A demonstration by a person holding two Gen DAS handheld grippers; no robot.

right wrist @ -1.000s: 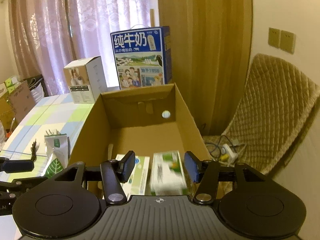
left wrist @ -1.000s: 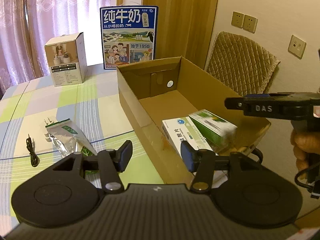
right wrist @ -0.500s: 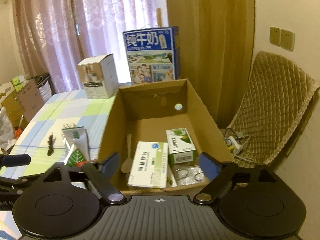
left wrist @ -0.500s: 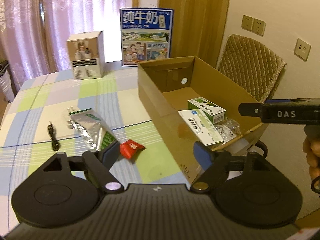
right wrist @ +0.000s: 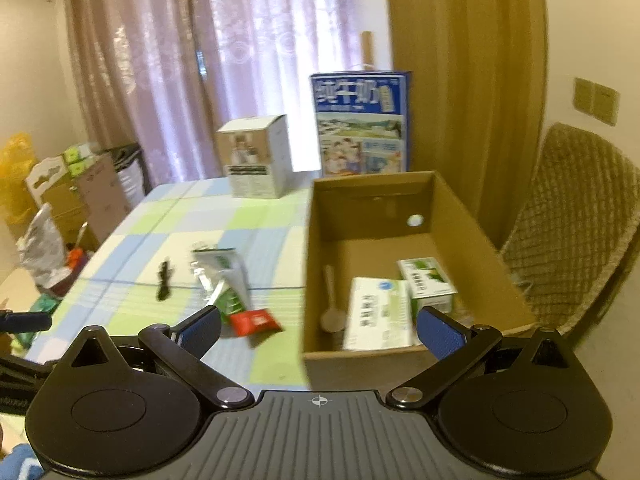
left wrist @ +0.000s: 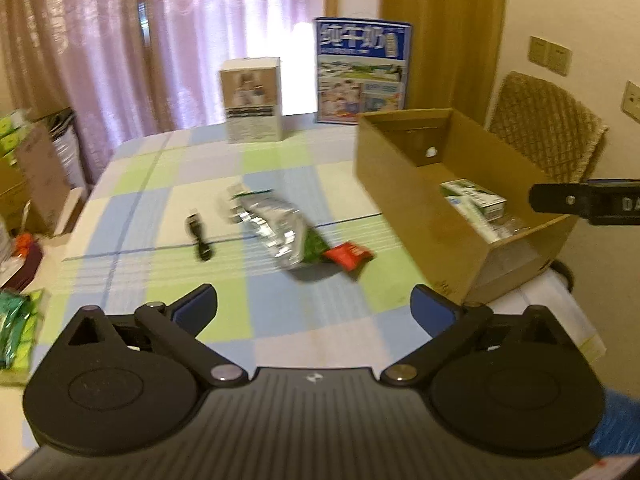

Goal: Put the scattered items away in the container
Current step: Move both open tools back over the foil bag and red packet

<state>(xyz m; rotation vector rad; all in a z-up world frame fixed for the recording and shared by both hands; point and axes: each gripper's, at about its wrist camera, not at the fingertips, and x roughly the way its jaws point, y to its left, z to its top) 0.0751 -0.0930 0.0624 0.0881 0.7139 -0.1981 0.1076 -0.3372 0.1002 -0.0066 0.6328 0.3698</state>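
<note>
The checked tablecloth [left wrist: 168, 184] carries everything; on its right side sits the open cardboard box [right wrist: 472, 216], its near end overhanging the table edge in the left wrist view. Inside already lie a large white medicine carton [right wrist: 376, 314], a smaller green-and-white carton [right wrist: 426, 282] and a wooden spoon [right wrist: 330, 300], so the task looks roughly half done. Left on the cloth, just beside the box, are a silver foil pouch [left wrist: 276, 226], a red sachet [left wrist: 348, 256] touching its tip, and a black cable [left wrist: 200, 236] a little apart. Both the left gripper [left wrist: 314, 310] and right gripper [right wrist: 320, 332] hang spread wide and empty, with bare cloth between them and the leftovers.
</note>
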